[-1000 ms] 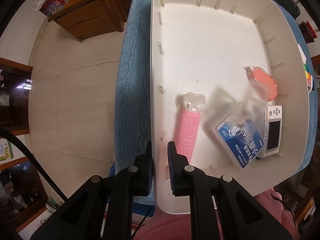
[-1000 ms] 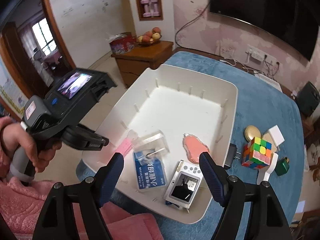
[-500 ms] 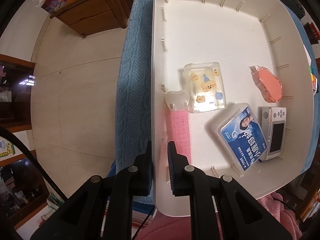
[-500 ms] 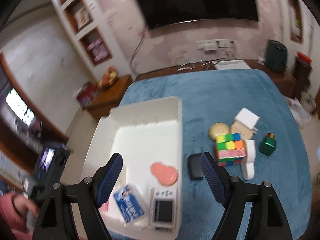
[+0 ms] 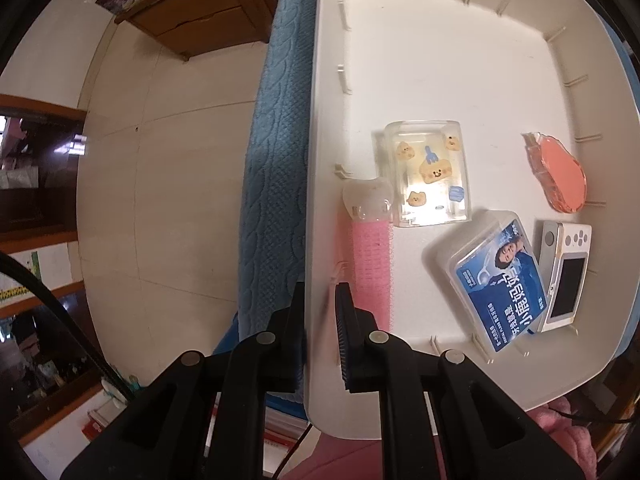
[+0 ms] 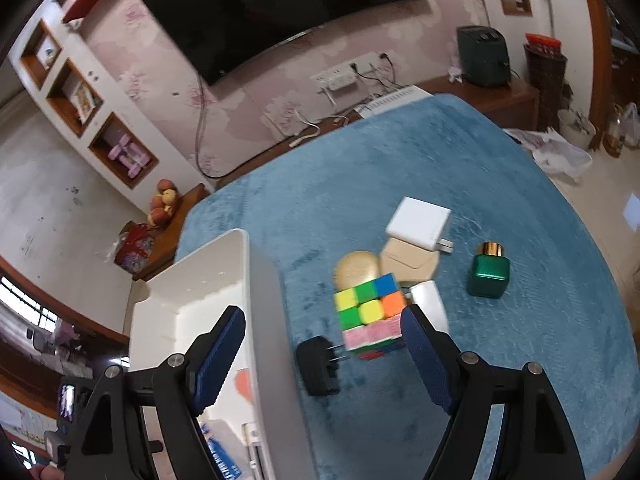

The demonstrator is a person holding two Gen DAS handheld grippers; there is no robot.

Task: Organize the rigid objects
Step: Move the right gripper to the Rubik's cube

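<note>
Blue plush cloth covers the bench (image 6: 400,184); landmark for all entries: white bin (image 5: 440,80), standing at the bench's edge above pale floor.

Stowed, on the bin floor: pink hair roller (image 5: 370,268) along the wall nearest the floor; clear sticker case (image 5: 428,178) touching the roller's cap; blue-labelled floss box (image 5: 496,284) toward the near wall; white camera (image 5: 564,276) just beside that box; orange disc (image 5: 560,178) by the far-side wall.

Outstanding, outside the bin on the cloth: black plug (image 6: 318,368) just beside the bin wall; colour cube (image 6: 370,312) near it; gold compact (image 6: 356,268), beige case (image 6: 408,264), white charger (image 6: 420,222) and another white block (image 6: 430,306) crowded round the cube; green bottle (image 6: 489,276) farthest from the bin. Judged roughly half done.

Left hand-held gripper (image 5: 320,312): clamped on the bin's wall, steadying it.
Right hand-held gripper (image 6: 324,348): jaws wide, nothing between the pads, over plug and cube.

Change since a second ago: sticker case, then a falling blur, now lies settled in the bin; right hand-held gripper has swung from over the bin out to the loose items.
</note>
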